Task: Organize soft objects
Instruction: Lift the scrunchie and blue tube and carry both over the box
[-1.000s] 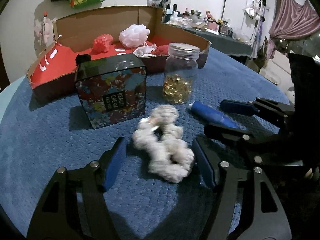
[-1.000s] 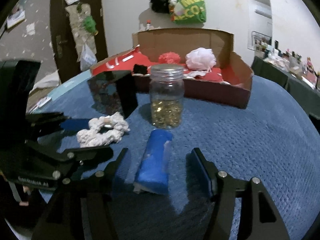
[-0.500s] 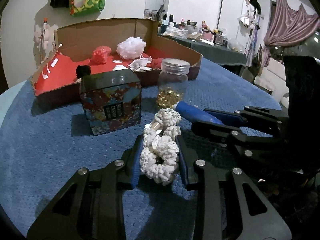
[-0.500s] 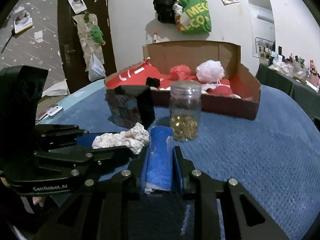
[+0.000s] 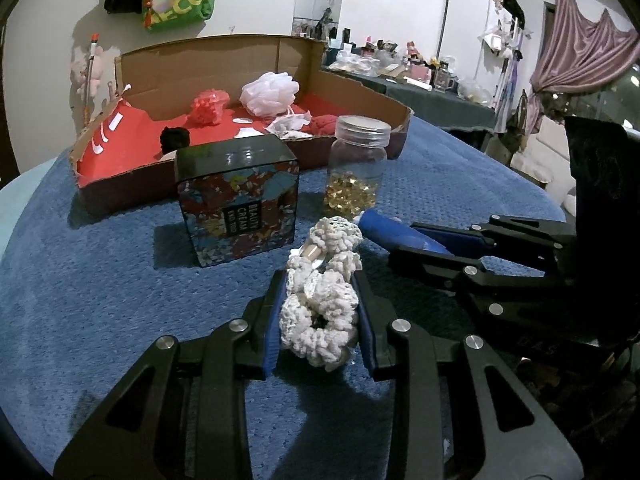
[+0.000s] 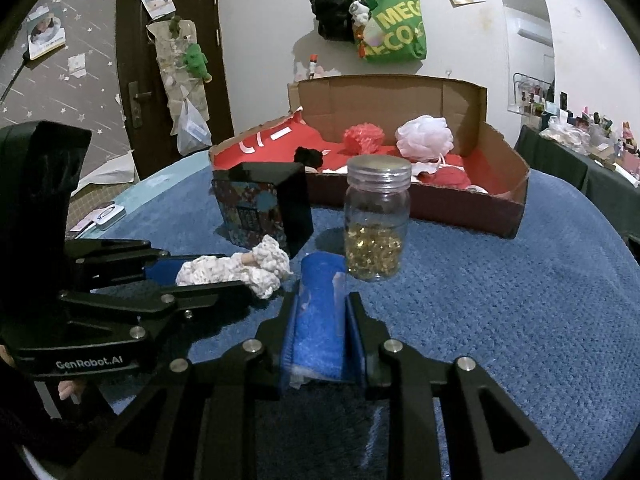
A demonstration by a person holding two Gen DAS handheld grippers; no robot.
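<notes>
Near the front edge of the blue-covered tabletop [image 5: 100, 280], both grippers are engaged side by side. The left gripper [image 5: 320, 312] has its pads pressed in on the white crocheted scrunchie [image 5: 320, 312], squeezing it between narrow jaws; the free end of the scrunchie extends forward beyond the fingertips. The right gripper [image 6: 320, 328] is likewise clamped on the rolled blue cloth [image 6: 320, 312], which fills the gap between its pads. Whether either item has cleared the surface cannot be determined. Toward the far edge stands the open cardboard box [image 5: 208, 60], lined in red; it already contains a white mesh puff [image 5: 270, 92], a red mesh puff [image 5: 208, 106], a small black fluffy item [image 5: 175, 138], a dark red item and some white scraps. Between the box and the grippers stand two hard items: a closed patterned tin [image 5: 238, 208] and a lidded glass jar [image 5: 358, 168], partly filled with golden capsules. Assessment: sorting is well advanced, with several soft items boxed. Remaining work appears to be transferring the two gripped items to the box, routing around the tin and jar.
</notes>
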